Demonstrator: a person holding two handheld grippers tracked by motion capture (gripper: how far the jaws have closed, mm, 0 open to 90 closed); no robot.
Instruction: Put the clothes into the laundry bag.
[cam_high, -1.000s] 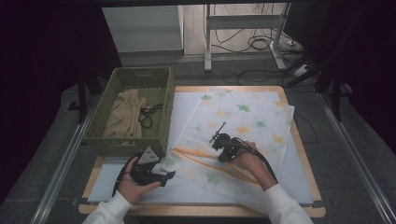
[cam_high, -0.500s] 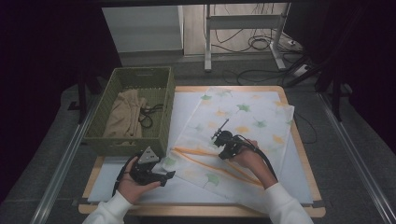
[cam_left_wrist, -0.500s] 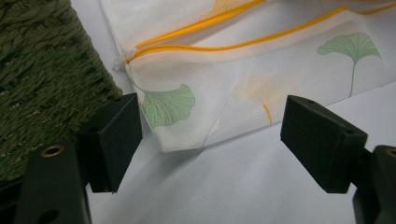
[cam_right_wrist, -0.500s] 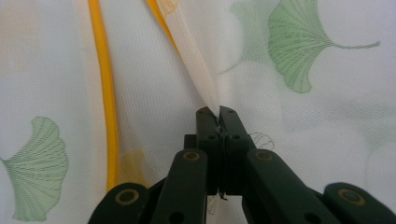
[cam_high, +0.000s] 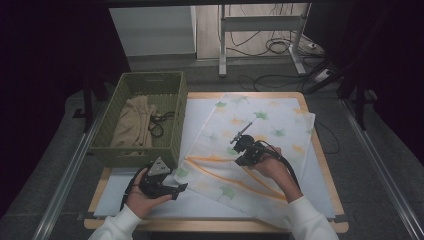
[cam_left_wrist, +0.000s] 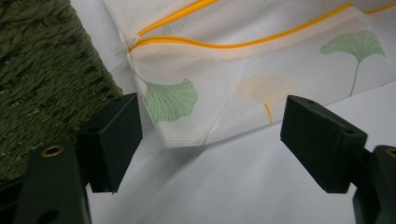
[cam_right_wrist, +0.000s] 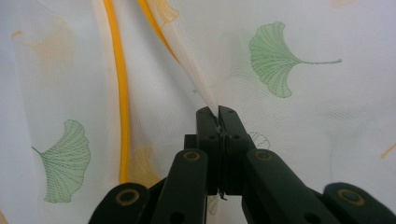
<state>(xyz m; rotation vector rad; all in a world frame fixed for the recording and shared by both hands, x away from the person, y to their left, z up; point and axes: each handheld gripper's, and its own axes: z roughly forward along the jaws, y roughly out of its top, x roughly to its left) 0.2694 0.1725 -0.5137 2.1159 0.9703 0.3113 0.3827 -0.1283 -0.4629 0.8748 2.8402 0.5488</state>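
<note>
White-papered table (cam_high: 150, 210) amid dark, cable-strewn floor (cam_high: 270, 47)

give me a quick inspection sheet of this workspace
surface: wooden table with a white sheet over it
job's things: leaf-print cloth with orange stripes, partly folded, one corner near the basket
clutter: green woven basket at the table's left, holding a tan cloth and a black cord
grippers: left tool open, jaws either side of the cloth's corner, not touching it; right tool shut on a fold of the cloth
cables: a black one trails from the right tool; more on the floor behind
surroundings: metal stand, dark curtains
</note>
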